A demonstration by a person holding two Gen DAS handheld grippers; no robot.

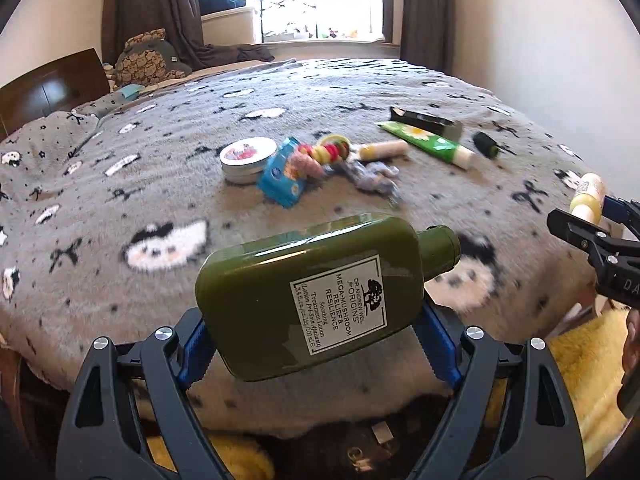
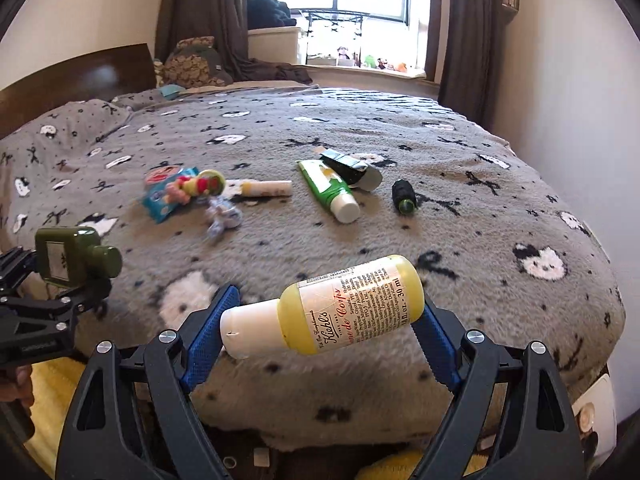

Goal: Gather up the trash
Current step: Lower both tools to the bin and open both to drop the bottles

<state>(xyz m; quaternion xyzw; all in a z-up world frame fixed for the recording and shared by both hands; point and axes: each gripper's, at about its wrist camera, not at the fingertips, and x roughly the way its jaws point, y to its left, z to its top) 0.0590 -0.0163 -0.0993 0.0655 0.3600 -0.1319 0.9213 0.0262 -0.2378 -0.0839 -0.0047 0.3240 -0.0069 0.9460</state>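
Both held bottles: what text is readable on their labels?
green bottle in left gripper: "DR. ANDREW WEIL for ORIGINS", "MEGA-MUSHROOM RELIEF & RESILIENCE", "Soothing Treatment Lotion"; volume line unclear.
yellow bottle in right gripper: "Kiehl's", "de Corps", "30 ml"; fine print unreadable.

Dark green Origins lotion bottle (image 1: 320, 296) is up off the bed, lying sideways, cap to the right, label facing up. Yellow Kiehl's bottle (image 2: 340, 312) is lifted too, tilted, white cap to the left. On the grey blanket sit a round tin (image 1: 248, 158), blue packet (image 1: 280, 178), green tube (image 2: 330, 192), black box (image 2: 348, 166), crumpled wrapper (image 2: 220, 220) and small black bottle (image 2: 404, 196).
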